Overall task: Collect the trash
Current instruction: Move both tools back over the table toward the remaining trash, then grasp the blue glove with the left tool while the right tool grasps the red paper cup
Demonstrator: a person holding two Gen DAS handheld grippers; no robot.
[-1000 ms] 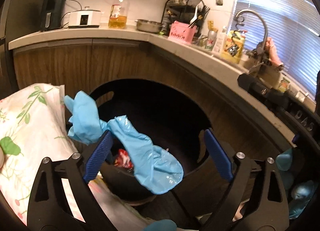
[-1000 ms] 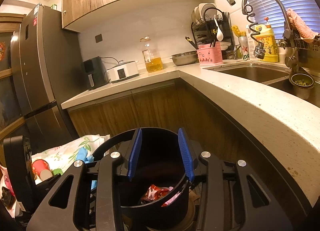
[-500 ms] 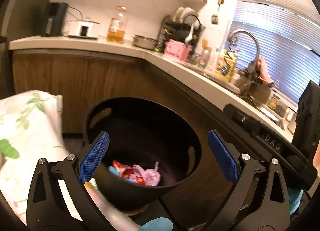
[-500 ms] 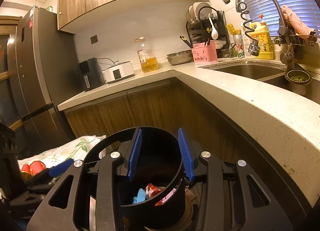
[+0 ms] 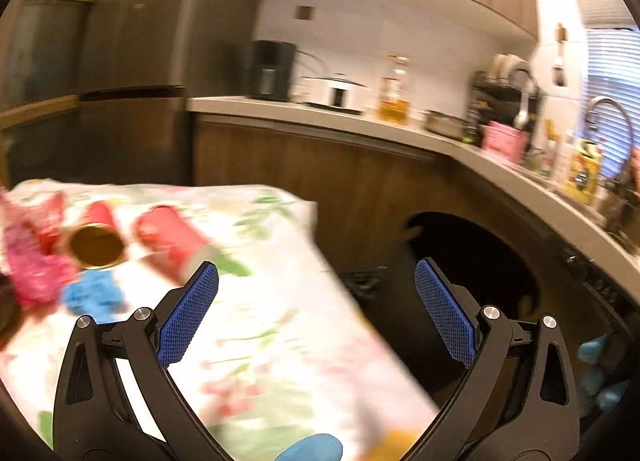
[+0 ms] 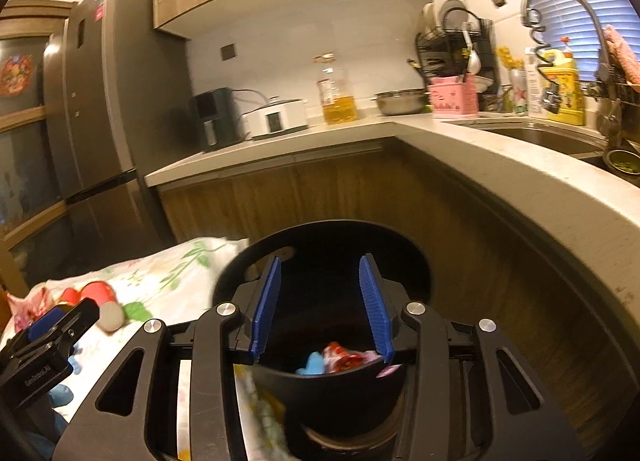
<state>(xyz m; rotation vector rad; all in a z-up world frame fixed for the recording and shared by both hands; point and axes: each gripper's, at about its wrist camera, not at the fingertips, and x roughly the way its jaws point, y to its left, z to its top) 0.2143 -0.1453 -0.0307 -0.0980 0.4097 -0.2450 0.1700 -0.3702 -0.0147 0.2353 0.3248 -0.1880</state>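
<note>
My left gripper (image 5: pixel 316 313) is open and empty above the floral tablecloth (image 5: pixel 256 325). Ahead of it to the left lie two red cups (image 5: pixel 172 239), a pink wrapper (image 5: pixel 28 265) and a blue glove (image 5: pixel 94 295). The black trash bin (image 5: pixel 472 261) stands to the right of the table. My right gripper (image 6: pixel 320 313) holds the bin's near rim (image 6: pixel 320 373); its jaws stand narrow on either side of the rim. Inside the bin lie a blue glove (image 6: pixel 312 363) and red wrappers (image 6: pixel 342 355). The left gripper (image 6: pixel 48 325) shows at the left in the right wrist view.
A grey counter (image 6: pixel 480 157) curves around behind the bin, with a sink (image 6: pixel 552 141), oil bottle (image 6: pixel 338 95) and dish rack (image 6: pixel 456 49). A fridge (image 6: pixel 96 113) stands at the left. Wooden cabinets (image 5: pixel 320 177) lie behind the table.
The left gripper has let the blue glove drop into the bin and swung left from the bin to over the table. The right gripper has stayed on the bin's rim.
</note>
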